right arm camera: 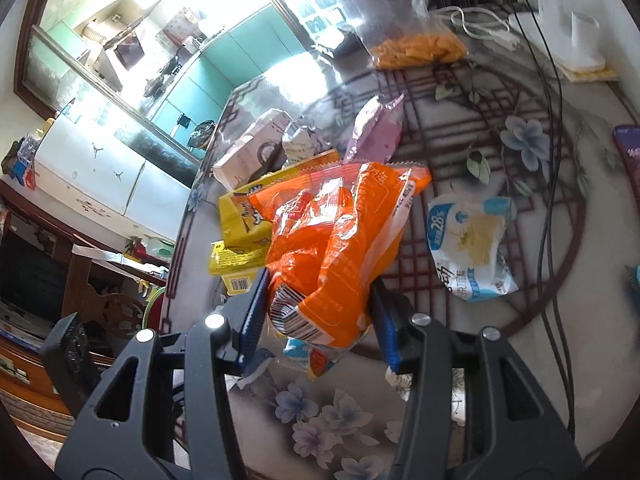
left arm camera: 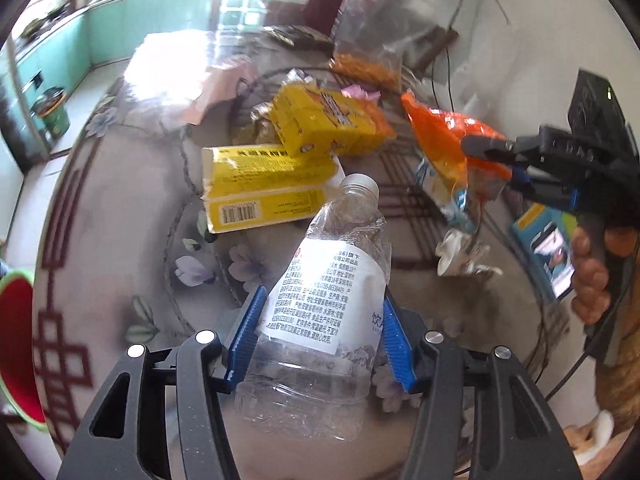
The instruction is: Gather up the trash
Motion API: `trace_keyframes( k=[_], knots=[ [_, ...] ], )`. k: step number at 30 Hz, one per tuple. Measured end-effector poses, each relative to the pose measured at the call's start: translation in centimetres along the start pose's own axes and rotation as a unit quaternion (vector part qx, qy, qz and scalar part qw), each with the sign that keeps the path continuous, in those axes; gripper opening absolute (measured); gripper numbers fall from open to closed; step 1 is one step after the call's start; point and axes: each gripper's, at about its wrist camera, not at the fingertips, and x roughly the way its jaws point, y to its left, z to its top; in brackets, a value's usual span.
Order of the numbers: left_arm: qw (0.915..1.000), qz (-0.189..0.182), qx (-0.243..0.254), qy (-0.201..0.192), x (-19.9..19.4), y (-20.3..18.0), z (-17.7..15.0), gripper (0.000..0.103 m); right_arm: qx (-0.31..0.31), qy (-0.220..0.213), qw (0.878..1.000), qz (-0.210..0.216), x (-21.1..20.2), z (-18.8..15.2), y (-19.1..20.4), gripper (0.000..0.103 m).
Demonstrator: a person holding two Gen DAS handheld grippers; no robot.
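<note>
A crushed clear plastic bottle (left arm camera: 344, 232) with a white label sits between the blue pads of my left gripper (left arm camera: 324, 296), which is shut on its body above the flowered table (left arm camera: 100, 240). An orange snack wrapper (right arm camera: 340, 232) is pinched in my right gripper (right arm camera: 320, 282), lifted off the table. From the left wrist view the right gripper (left arm camera: 492, 152) appears at the right with the same orange wrapper (left arm camera: 436, 136) hanging from it, and a person's hand (left arm camera: 588, 280) holds its handle.
Two yellow boxes (left arm camera: 264, 188) lie stacked mid-table beside a pink wrapper (right arm camera: 376, 132). A white and blue wrapper (right arm camera: 468, 240), a crumpled tissue (left arm camera: 456, 256), a phone (left arm camera: 548, 248) and cables (right arm camera: 552, 160) lie to the right. A red basin (left arm camera: 16, 344) sits below the table's left edge.
</note>
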Motion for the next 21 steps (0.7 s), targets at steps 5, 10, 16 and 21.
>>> trace_keyframes(
  k=[5,10,16,21],
  knots=[
    [0.9982,0.011,-0.043,-0.04,-2.3,0.6,0.6,0.052,-0.025,-0.019,0.999,-0.008,-1.0,0.0,1.7,0.047],
    [0.9935,0.025,-0.071,-0.085,-5.3,1.4,1.1,0.052,-0.052,-0.035,0.998,-0.008,-1.9,-0.3,4.4,0.047],
    [0.9854,0.073,-0.089,-0.126,-8.1,2.9,1.2,0.052,-0.082,-0.049,0.995,-0.011,-2.3,-1.0,7.6,0.047],
    [0.9807,0.111,-0.081,-0.139,-9.8,3.9,1.0,0.052,-0.099,-0.054,0.993,-0.013,-2.1,-1.7,10.2,0.047]
  ],
)
